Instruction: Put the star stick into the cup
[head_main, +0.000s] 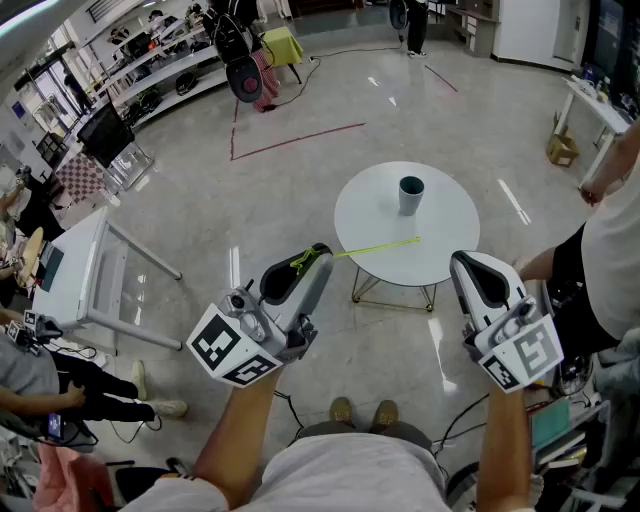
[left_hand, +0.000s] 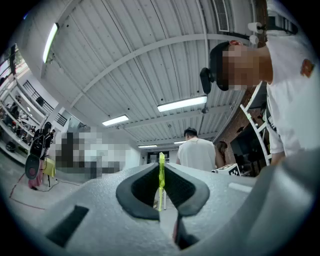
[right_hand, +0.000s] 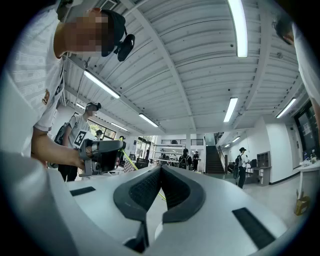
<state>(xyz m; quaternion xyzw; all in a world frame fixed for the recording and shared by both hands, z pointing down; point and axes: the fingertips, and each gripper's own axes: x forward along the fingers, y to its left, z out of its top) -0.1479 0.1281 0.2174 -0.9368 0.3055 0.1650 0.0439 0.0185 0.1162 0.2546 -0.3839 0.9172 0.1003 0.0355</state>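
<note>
One star stick, thin, yellow-green, pinched at one end in the left claw. The rest runs out to the right across the round white surface as seen in the head view. Its free tip ends below the cup in that view, apart from it. Cannot tell how high above the surface it hangs. There is a green clump at the claw tip, and the star shape is too small to make out.

Left gripper view: the left claw is pressed onto the stick, which stands upright between the black pads. Its lower part is lost in the gap.

The cup is dark and upright, toward the far side of the surface. Its inside is not readable.

The right claw is held off the near right edge of the surface. Right gripper view: the right claw is pressed together at the tips with nothing in it. A sliver of yellow stick shows beyond it, mostly hidden by the claw body.

A bystander at the right is cut off by the frame edge.
</note>
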